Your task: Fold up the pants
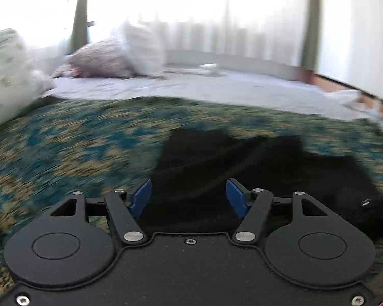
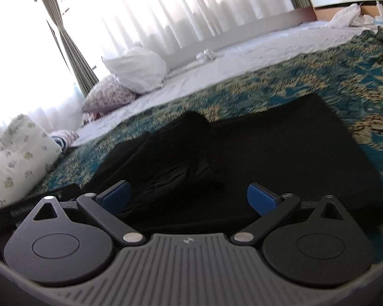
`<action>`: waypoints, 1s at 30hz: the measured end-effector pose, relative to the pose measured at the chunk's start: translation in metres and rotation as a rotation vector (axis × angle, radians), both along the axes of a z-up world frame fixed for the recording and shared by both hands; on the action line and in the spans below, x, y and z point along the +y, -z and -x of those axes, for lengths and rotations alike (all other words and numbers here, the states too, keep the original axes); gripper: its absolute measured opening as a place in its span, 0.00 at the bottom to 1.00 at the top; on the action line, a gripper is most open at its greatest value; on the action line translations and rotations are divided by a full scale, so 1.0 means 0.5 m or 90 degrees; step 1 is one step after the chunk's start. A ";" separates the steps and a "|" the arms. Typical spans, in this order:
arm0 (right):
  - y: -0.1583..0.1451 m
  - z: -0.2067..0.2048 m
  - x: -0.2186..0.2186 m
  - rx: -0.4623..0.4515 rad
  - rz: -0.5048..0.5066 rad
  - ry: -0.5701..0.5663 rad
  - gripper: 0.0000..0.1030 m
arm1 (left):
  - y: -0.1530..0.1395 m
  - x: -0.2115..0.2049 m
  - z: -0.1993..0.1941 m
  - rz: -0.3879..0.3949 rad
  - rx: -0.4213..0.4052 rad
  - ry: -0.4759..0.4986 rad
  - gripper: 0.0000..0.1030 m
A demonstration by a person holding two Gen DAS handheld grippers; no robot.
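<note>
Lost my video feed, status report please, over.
Left claw open, nothing gripped. Right claw open, empty. Black pants lie loosely bunched on patterned blanket. Nothing in the way.

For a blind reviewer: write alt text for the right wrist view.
The right gripper hangs open over black pants spread on a teal and tan patterned blanket, nothing between its blue pads. Behind lie pillows, a white sheet and bright curtained windows.

Both wrist views low, angled down, close over black pants [image 1: 242, 168], facing curtains [image 2: 166, 12]
</note>
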State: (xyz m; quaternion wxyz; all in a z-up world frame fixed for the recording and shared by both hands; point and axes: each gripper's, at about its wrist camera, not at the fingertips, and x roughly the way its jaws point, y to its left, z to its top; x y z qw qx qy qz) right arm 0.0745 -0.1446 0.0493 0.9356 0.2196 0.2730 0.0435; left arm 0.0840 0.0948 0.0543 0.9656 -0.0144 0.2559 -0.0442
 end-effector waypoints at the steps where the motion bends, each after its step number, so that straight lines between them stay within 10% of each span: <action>1: 0.001 -0.008 0.006 0.010 0.002 0.000 0.97 | 0.013 0.008 -0.005 -0.004 0.004 -0.016 0.60; 23: 0.033 -0.128 0.081 0.050 0.079 0.050 0.51 | 0.107 0.015 -0.027 0.005 0.036 -0.020 0.65; 24: 0.030 -0.125 0.082 0.043 0.082 0.062 0.36 | 0.106 0.015 -0.027 0.007 0.038 -0.021 0.65; 30: -0.030 -0.081 0.079 -0.072 0.140 0.093 0.24 | 0.064 0.016 -0.014 0.035 0.029 -0.022 0.62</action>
